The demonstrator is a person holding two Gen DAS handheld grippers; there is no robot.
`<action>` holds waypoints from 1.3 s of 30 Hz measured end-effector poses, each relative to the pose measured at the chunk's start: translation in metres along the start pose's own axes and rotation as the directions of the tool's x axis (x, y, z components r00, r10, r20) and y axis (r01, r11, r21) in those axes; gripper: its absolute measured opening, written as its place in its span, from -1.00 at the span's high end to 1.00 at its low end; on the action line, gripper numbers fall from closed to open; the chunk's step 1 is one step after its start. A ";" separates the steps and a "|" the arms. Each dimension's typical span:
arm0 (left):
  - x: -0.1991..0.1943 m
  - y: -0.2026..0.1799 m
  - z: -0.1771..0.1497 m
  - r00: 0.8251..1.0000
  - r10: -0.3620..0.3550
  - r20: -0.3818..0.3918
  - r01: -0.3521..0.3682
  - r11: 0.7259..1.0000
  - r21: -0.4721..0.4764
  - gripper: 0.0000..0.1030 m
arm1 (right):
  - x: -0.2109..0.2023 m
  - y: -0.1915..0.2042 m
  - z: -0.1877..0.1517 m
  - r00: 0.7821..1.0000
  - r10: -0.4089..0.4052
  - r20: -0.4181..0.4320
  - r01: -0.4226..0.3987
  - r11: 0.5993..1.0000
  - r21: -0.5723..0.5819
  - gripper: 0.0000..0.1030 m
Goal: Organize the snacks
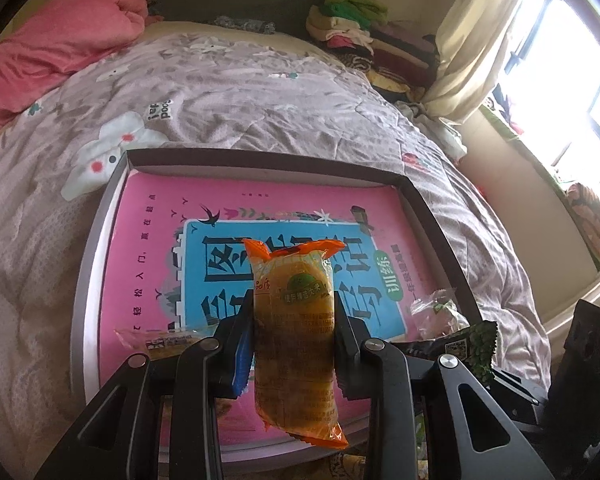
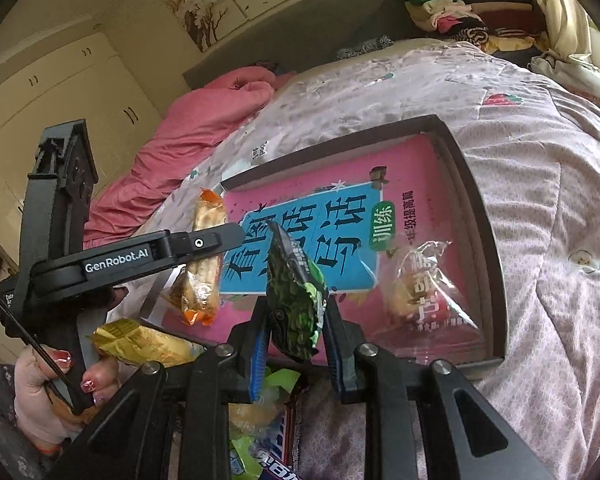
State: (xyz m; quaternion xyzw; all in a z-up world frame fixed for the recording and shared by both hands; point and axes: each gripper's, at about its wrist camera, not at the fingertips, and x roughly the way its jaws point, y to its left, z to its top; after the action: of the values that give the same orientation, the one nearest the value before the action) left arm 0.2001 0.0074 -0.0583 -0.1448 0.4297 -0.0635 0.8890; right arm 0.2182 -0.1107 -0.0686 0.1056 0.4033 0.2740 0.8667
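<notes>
Orange snack pack point(image 1: 296, 332) is clamped upright in left gripper point(image 1: 294, 344), directly above box point(image 1: 100, 248); green packet point(image 2: 296, 296) is pinched by right gripper point(image 2: 296, 332), likewise over it.

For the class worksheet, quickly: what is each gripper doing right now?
Left gripper: closed on the orange snack packet.
Right gripper: closed on the green-black snack packet.

One box point(image 1: 428, 216), one pink book point(image 1: 148, 248), two claws, about seven snack packets.
</notes>
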 end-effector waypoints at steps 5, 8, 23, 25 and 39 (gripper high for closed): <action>0.003 0.000 -0.002 1.000 0.011 -0.005 -0.011 1.000 0.004 0.35 | 0.001 0.004 0.001 1.000 -0.027 -0.004 0.027 1.000 -0.015 0.49; 0.006 0.002 -0.001 1.000 0.022 -0.005 -0.022 1.000 0.002 0.35 | 0.000 0.005 0.001 0.999 -0.049 -0.005 0.049 0.999 -0.024 0.49; 0.011 0.002 -0.006 0.998 0.053 -0.025 -0.053 0.998 0.015 0.35 | -0.012 0.003 0.000 0.995 -0.093 0.022 0.094 0.995 -0.037 0.38; 0.011 0.003 -0.007 0.998 0.050 -0.031 -0.050 0.999 0.010 0.35 | -0.016 0.002 0.000 0.994 -0.102 0.032 0.103 0.994 -0.038 0.34; 0.010 0.003 -0.009 0.998 0.040 -0.053 -0.040 0.999 0.004 0.24 | -0.031 0.000 0.005 0.986 -0.141 0.085 0.145 0.988 -0.050 0.33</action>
State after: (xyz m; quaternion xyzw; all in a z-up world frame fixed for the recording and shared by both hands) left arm 0.1992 0.0061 -0.0723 -0.1333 0.4559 -0.0503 0.8785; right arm 0.2057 -0.1279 -0.0455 0.0630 0.3664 0.2177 0.9024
